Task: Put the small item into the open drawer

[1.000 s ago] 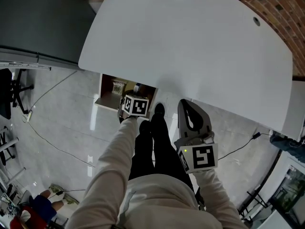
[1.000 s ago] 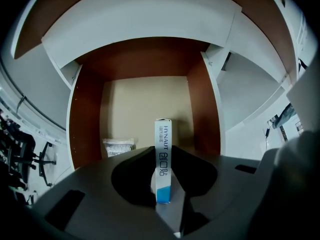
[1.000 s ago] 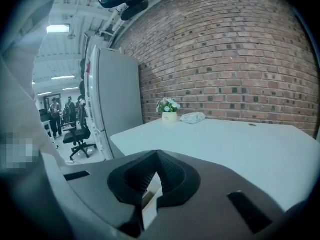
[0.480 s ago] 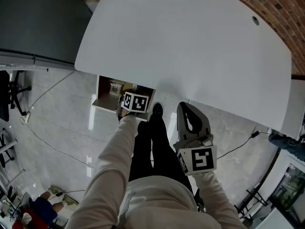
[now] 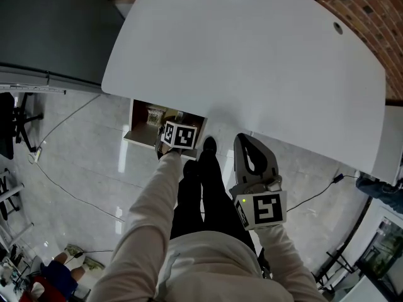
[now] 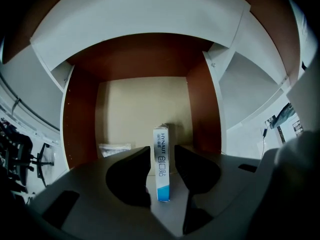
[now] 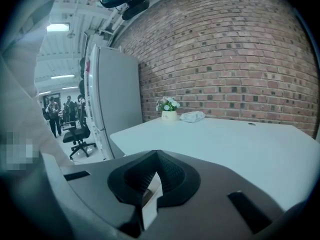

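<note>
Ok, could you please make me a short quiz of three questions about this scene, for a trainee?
1. True or false: the box lies on the table.
2. What is between the left tongs? A) box B) cup C) nothing
3. Fill in: the right tongs are ___.
Key: 1 false, it is at the drawer; 2 A, these tongs have just been opening, pads off it; 3 shut.

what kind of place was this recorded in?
Probably an open-plan office or lab workspace. There is a large white desk top with a round cable hole, a red brick wall behind the desk, and a black swivel office chair under strip ceiling lights.
</note>
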